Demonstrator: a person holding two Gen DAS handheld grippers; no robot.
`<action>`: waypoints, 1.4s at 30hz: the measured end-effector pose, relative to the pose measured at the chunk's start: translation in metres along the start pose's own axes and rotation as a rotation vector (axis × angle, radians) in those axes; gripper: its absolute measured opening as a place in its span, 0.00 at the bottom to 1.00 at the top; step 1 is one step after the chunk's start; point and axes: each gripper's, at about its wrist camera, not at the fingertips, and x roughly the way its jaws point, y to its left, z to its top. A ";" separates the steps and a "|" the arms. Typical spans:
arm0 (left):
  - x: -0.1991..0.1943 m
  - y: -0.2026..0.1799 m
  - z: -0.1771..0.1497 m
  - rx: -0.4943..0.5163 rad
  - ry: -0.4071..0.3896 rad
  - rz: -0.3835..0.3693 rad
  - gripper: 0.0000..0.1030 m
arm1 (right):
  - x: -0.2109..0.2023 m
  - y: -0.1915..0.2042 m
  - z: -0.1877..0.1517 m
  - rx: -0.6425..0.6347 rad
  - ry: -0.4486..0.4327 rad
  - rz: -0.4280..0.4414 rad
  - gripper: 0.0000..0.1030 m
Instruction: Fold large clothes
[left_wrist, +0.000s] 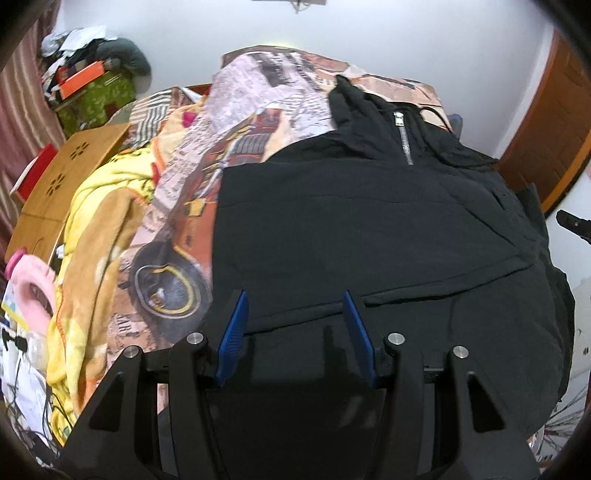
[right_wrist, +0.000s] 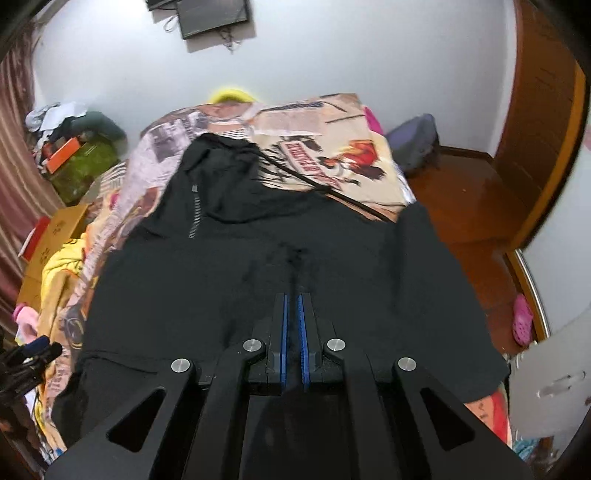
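Note:
A large black hoodie (left_wrist: 369, 229) with a short silver zipper (left_wrist: 403, 136) lies spread over a printed bedcover (left_wrist: 258, 122), hood end away from me. My left gripper (left_wrist: 294, 295) hovers over the hoodie's near hem, open, with only flat cloth seen between its blue pads (left_wrist: 232, 332). In the right wrist view the same hoodie (right_wrist: 184, 288) fills the middle of the bed. My right gripper (right_wrist: 292, 295) is shut, and creases in the cloth run up from its tips, so it pinches a ridge of the hoodie's body.
A yellow blanket (left_wrist: 92, 236) is bunched left of the hoodie, beside a wooden lap table (left_wrist: 66, 170). A green box (left_wrist: 96, 96) with clutter stands at the back left. Right of the bed are a wooden floor (right_wrist: 480, 206), a purple bag (right_wrist: 413, 140) and a pink shoe (right_wrist: 522, 323).

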 end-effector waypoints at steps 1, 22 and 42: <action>0.000 -0.006 0.002 0.012 -0.001 -0.007 0.51 | -0.003 -0.004 -0.001 0.008 -0.004 0.001 0.05; 0.048 -0.193 0.010 0.371 0.045 -0.127 0.54 | -0.044 -0.105 -0.044 0.277 -0.025 -0.082 0.61; 0.061 -0.267 0.049 0.482 -0.051 -0.138 0.10 | -0.023 -0.200 -0.086 0.687 0.097 0.038 0.61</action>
